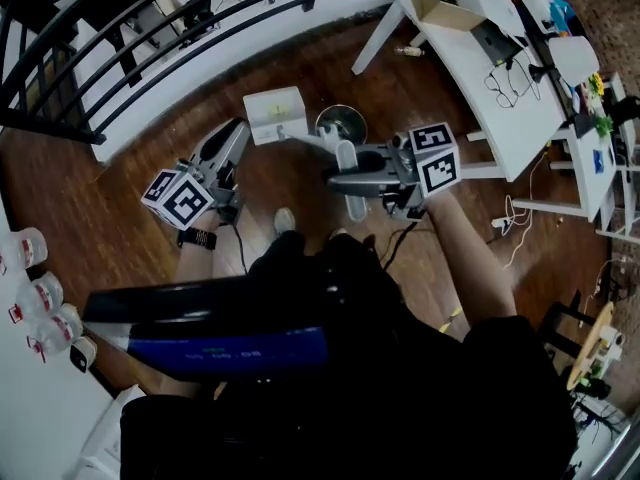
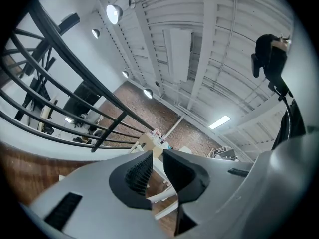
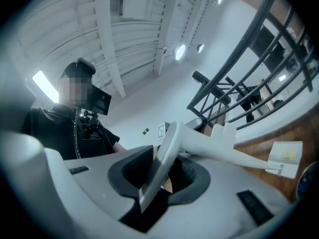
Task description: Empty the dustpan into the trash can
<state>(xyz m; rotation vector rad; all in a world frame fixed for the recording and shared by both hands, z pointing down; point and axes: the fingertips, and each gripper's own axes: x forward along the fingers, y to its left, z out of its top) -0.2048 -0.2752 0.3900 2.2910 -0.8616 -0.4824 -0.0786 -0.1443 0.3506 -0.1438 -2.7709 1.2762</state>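
White dustpan [image 1: 275,115], handle clenched in my right gripper [image 1: 340,178], is near the trash can [image 1: 340,123], I judge not yet emptied; left gripper [image 1: 232,138] jaws slightly parted, empty.

Black short-sleeved top [image 1: 350,368], dark trousers, black strap [image 1: 197,238] on left wrist, light shoe [image 1: 285,219], left gripper [image 1: 238,130] and right gripper [image 1: 338,178] grey-shelled, black ribbed pads [image 2: 137,176], white cubes [image 1: 178,196] with black square markers

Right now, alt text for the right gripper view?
The right gripper grips the looped end of a white dustpan handle, which runs right to the pan over a wood floor. Behind are a person in black, a black railing and a white ceiling.
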